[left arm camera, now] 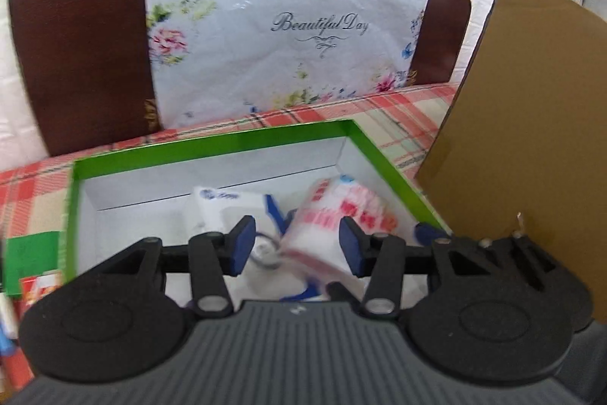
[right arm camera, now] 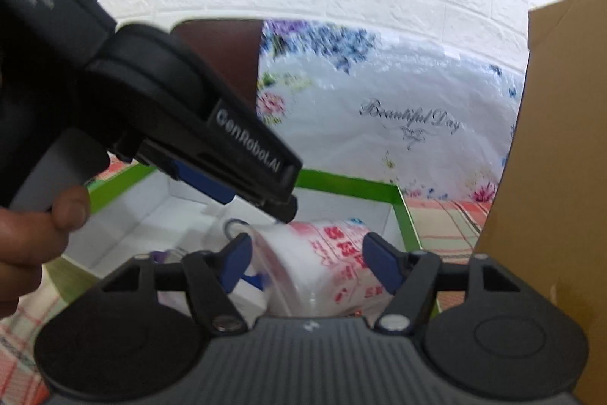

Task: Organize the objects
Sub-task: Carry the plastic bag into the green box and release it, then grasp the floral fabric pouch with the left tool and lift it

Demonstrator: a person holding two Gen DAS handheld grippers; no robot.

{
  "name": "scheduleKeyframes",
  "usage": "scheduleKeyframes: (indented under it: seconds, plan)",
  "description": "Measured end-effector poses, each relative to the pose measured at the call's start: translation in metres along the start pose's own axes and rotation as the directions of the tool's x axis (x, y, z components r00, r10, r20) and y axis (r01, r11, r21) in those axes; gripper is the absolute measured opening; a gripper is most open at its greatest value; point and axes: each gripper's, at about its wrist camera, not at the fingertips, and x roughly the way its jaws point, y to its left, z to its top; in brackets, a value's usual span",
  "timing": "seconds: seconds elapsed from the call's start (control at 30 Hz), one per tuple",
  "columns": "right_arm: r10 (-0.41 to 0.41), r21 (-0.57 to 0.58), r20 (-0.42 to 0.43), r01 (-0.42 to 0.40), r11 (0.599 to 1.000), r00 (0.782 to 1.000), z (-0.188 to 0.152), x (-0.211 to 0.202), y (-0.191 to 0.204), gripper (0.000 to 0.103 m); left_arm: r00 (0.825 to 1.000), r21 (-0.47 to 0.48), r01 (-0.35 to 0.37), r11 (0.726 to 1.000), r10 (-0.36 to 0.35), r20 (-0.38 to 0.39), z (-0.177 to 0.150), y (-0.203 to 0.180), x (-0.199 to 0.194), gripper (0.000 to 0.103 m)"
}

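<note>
1. We're in the packing step: both claws are over the green-rimmed box (left arm camera: 212,143), which sits on the checked desk (left arm camera: 402,116), and items are already inside it.
2. The left claw (left arm camera: 296,245) hovers just above the box interior with its blue pads spread apart and nothing between them. The red-printed plastic pack (left arm camera: 341,215) lies directly ahead of and below the gap, leaning toward the right pad, and I can't tell whether it touches.
3. Left of that pack, just beyond the left pad, sits a white-and-blue packet (left arm camera: 227,207), with a clear round thing under the claw, too blurred to name.
4. The right claw (right arm camera: 307,260) is also open and empty, the same red-printed pack (right arm camera: 326,264) filling the space between its pads.
5. Pose: the right-wrist view shows the left claw's body (right arm camera: 212,139) angled down into the box from the upper left, the person's hand (right arm camera: 34,230) wrapped around the handle.
6. A cardboard panel (left arm camera: 523,124) stands close on the right.
7. My read: the pack looks just placed or about to be taken. The next move calls for one claw to yield; they're crowded.
</note>
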Motion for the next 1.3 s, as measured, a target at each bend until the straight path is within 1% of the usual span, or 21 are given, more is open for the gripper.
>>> scheduleKeyframes:
  seconds: [0.1, 0.23, 0.4, 0.5, 0.6, 0.7, 0.93, 1.3]
  plan:
    - [0.003, -0.007, 0.022, -0.003, 1.0, 1.0, -0.002, -0.015, 0.007, 0.068, 0.999, 0.016, -0.036, 0.999, 0.036, -0.007, -0.007, -0.002, -0.014, 0.051]
    - [0.014, 0.027, 0.028, -0.014, 1.0, 1.0, -0.003, -0.034, 0.012, 0.068, 0.996, 0.035, -0.091, 0.995, 0.091, 0.001, -0.019, -0.001, -0.039, 0.052]
    - [0.027, 0.068, 0.005, -0.027, 0.997, 1.0, -0.007, -0.055, 0.018, 0.068, 0.991, 0.009, -0.132, 0.991, 0.132, 0.001, -0.036, 0.01, -0.068, 0.052]
    - [0.054, 0.11, -0.016, -0.052, 0.993, 0.998, -0.008, -0.064, 0.021, 0.067, 0.987, -0.003, -0.162, 0.987, 0.162, -0.006, -0.047, 0.018, -0.08, 0.052]
    - [0.075, 0.119, -0.023, -0.072, 0.99, 0.997, -0.007, -0.071, 0.029, 0.067, 0.979, -0.013, -0.202, 0.979, 0.202, -0.013, -0.058, 0.027, -0.091, 0.052]
    - [0.097, 0.105, -0.025, -0.094, 0.99, 0.995, -0.005, -0.075, 0.041, 0.067, 0.969, -0.034, -0.245, 0.969, 0.244, -0.026, -0.069, 0.039, -0.101, 0.052]
    - [0.159, 0.031, -0.02, -0.159, 0.987, 0.987, 0.004, -0.082, 0.08, 0.067, 0.945, -0.098, -0.326, 0.94, 0.323, -0.048, -0.09, 0.076, -0.121, 0.052]
    - [0.257, -0.048, -0.071, -0.261, 0.964, 0.964, 0.006, -0.078, 0.136, 0.067, 0.914, -0.167, -0.407, 0.898, 0.399, -0.081, -0.12, 0.126, -0.139, 0.052]
